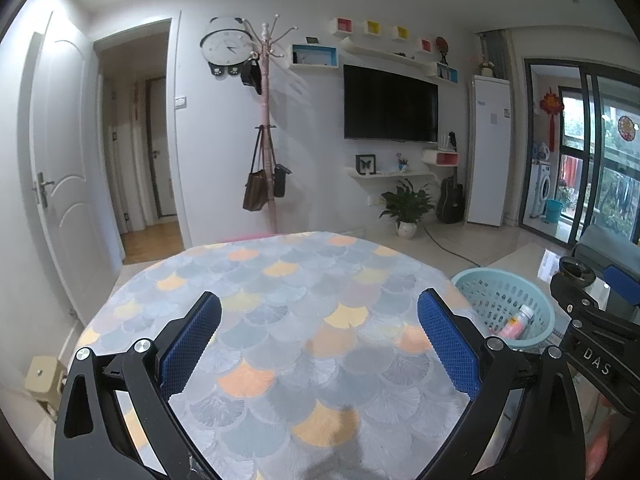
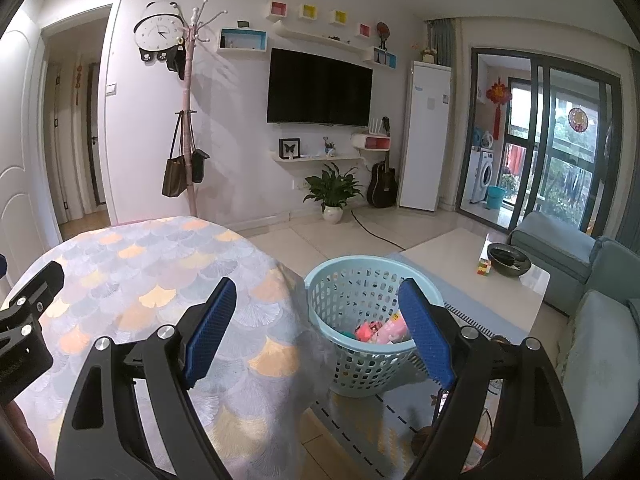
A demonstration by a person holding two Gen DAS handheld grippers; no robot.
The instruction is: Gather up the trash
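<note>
Off the desk's right edge, on the floor: light blue perforated basket (image 2: 362,320), upright, just beside the cloth-covered desk (image 2: 160,280). Inside it, pink packaging (image 2: 390,330) and a small red-pink item (image 2: 366,330); from left wrist view, a pink bottle with white cap (image 1: 518,322) leaning against the inner wall of the basket (image 1: 500,304). Remaining contents too hidden to tell.

Right gripper (image 2: 316,320) held above the desk's right edge and the basket, fingers (image 2: 210,330) spread wide apart, nothing between them; right-hand blue pad overlapping the basket rim in view. Left gripper (image 1: 318,336) over the middle of the desk (image 1: 300,280), fingers (image 1: 448,344) released wide, holding nothing. Part of the left gripper's black frame (image 2: 24,320) visible at the left border of the right wrist view.

Desk top covered by a fan-pattern cloth in grey, orange and yellow. Beyond the basket: low coffee table (image 2: 516,280) with a dark bowl (image 2: 508,258) and a small colourful cube (image 2: 484,268) near its far corner. Grey-blue sofa (image 2: 580,264) at right. Against the far wall: potted plant (image 2: 334,192), black guitar (image 2: 382,184), wall TV (image 2: 318,88), pink coat rack (image 2: 188,120) with bags.
</note>
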